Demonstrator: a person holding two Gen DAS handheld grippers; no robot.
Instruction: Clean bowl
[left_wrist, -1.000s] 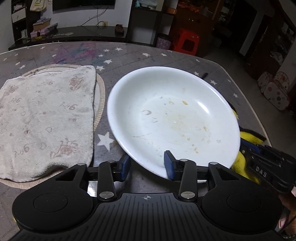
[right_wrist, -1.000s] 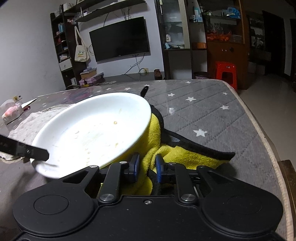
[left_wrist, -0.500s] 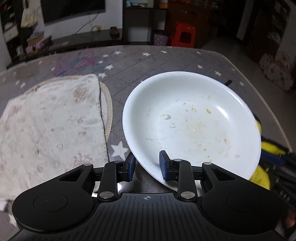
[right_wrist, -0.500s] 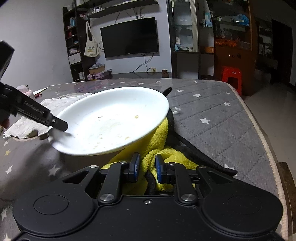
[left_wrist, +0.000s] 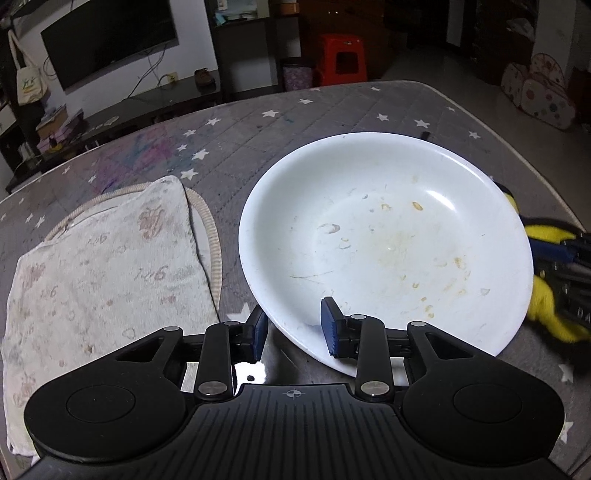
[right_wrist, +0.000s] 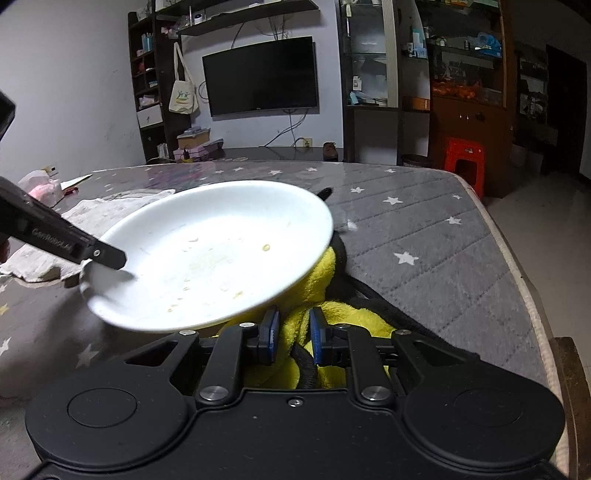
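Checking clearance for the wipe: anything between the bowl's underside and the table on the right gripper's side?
Yes. In the right wrist view the yellow cloth, clamped in the right gripper, lies bunched under the tilted white bowl.

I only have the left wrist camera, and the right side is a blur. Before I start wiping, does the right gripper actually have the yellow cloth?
Observer: Yes. In the right wrist view the right gripper has its fingers shut on a fold of the yellow cloth.
Operator: Okay, and is the bowl lying flat on the table?
Observer: No. From that side the bowl sits tilted. Its right edge is propped on the cloth, and the left gripper pinches the opposite rim.
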